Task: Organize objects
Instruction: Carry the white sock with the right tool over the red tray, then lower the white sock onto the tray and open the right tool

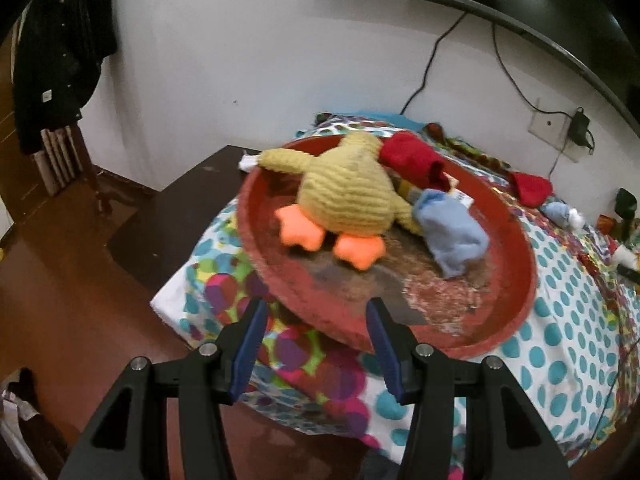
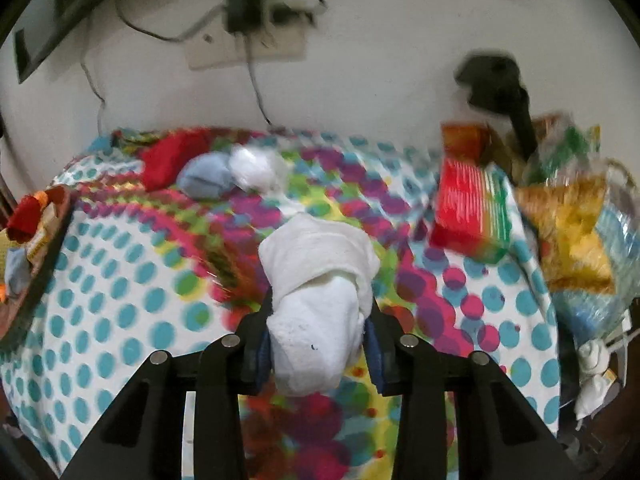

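A red round tray (image 1: 516,280) lies on the dotted cloth and holds a yellow plush duck (image 1: 348,196), a red sock roll (image 1: 412,156) and a light blue sock roll (image 1: 452,236). My left gripper (image 1: 316,312) is open and empty at the tray's near rim. My right gripper (image 2: 320,308) is shut on a white sock roll (image 2: 320,300), held above the cloth. A red sock roll (image 2: 168,160), a blue one (image 2: 204,180) and a white one (image 2: 252,168) lie on the cloth at the back. The tray's edge (image 2: 52,240) shows at the left in the right wrist view.
The dotted cloth (image 2: 120,312) covers a table against a white wall. Snack packets (image 2: 472,204) and bags (image 2: 572,232) lie at the right. A black stand (image 2: 500,84) and wall socket with cables (image 2: 248,36) are behind. A dark side table (image 1: 180,208) stands left of the tray.
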The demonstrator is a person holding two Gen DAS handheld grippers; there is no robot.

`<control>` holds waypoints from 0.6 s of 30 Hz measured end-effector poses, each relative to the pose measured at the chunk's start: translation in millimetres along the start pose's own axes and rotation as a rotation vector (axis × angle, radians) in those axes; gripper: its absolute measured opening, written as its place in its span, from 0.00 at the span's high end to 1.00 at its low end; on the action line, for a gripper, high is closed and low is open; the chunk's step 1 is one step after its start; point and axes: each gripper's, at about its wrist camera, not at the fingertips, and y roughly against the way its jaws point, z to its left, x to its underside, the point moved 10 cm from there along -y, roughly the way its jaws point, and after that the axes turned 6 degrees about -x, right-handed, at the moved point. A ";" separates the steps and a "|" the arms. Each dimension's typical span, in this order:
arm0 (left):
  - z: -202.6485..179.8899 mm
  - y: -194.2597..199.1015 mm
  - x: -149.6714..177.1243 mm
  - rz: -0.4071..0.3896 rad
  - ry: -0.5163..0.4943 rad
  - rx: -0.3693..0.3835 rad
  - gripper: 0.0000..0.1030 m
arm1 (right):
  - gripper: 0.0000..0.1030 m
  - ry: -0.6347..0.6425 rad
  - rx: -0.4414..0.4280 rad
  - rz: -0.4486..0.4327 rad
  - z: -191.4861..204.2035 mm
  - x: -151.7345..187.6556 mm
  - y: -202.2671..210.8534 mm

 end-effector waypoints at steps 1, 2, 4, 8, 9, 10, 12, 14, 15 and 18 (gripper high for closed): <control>3.2 0.4 -0.8 0.005 0.024 0.015 0.49 | 0.66 0.003 -0.025 -0.010 12.0 -3.7 4.0; 5.5 1.9 -2.3 0.000 0.041 0.027 0.49 | 0.66 0.013 -0.038 -0.019 23.7 -6.6 7.4; 11.9 5.8 -4.9 -0.017 0.060 0.014 0.49 | 0.66 0.046 -0.084 -0.030 59.4 -12.3 12.5; 15.1 9.2 -6.7 -0.029 0.054 -0.003 0.49 | 0.66 0.153 -0.198 -0.043 148.4 -19.8 19.4; 14.8 9.4 -6.9 -0.032 0.041 -0.011 0.49 | 0.65 0.168 -0.226 -0.041 167.9 -20.9 20.2; 14.4 9.9 -7.3 -0.036 0.026 -0.024 0.49 | 0.65 0.180 -0.268 -0.033 193.6 -21.8 20.1; 14.8 11.3 -7.5 -0.041 0.025 -0.024 0.49 | 0.65 0.210 -0.316 -0.024 228.9 -21.7 19.6; 16.4 10.9 -7.8 -0.038 0.034 -0.015 0.49 | 0.65 0.227 -0.356 0.003 264.1 -19.8 14.5; 18.0 9.7 -7.8 -0.035 0.042 -0.015 0.49 | 0.65 0.229 -0.381 0.017 281.5 -20.2 10.4; 22.6 5.9 -6.4 -0.016 0.059 -0.014 0.49 | 0.65 0.275 -0.380 0.042 328.8 -22.8 -7.2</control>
